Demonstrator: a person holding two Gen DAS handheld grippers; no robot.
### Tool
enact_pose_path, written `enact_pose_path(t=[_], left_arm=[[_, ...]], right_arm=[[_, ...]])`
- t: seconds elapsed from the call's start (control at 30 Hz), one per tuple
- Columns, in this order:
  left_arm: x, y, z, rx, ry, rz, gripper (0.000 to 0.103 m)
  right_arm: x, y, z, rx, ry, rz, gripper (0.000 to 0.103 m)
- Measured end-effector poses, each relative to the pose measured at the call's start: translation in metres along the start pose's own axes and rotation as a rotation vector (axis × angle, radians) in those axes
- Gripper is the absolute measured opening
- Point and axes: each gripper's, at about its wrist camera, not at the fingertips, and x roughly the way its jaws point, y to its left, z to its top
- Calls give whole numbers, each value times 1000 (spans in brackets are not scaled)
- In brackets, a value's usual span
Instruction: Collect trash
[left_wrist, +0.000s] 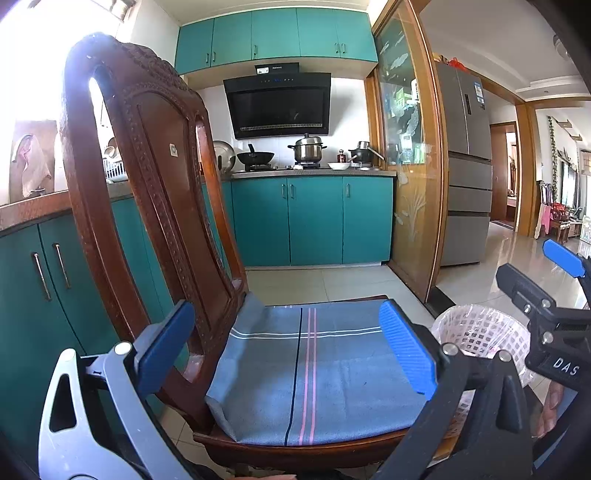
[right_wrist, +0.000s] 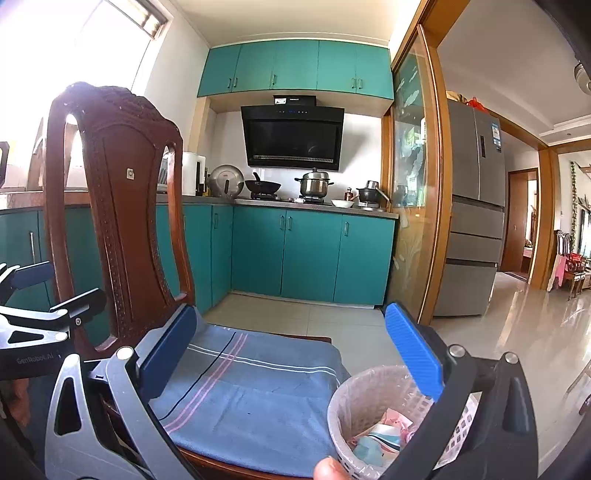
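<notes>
Both grippers, the left gripper (left_wrist: 288, 347) and the right gripper (right_wrist: 291, 354), hang wide open and empty over the chair (right_wrist: 122, 206) seat. Just beside its edge stands the trash basket (right_wrist: 354, 402), with wrappers (right_wrist: 380, 435) inside and open floor (right_wrist: 517, 347) beyond.

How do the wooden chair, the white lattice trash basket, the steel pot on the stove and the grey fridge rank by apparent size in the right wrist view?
1. Carved brown wooden chair, nearest the camera
2. Grey fridge
3. White lattice trash basket, partly hidden
4. Steel pot
</notes>
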Motion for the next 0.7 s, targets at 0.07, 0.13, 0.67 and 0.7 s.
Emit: enact_pose_path(t=[0.07,0.13,0.67,0.7], left_arm=[[1,1,0,-1,4,0,100],[0,2,-1,-4,2,1,100],[3,0,-2,7,17,-9,100],[3,0,-3,7,17,-10,100]], right_arm=[[0,-1,0,3,-1,-5,100],[0,-2,-2,9,0,-6,100],[-1,-5,-4,16,15,-21,100],[0,-5,-4,15,17,-22,100]])
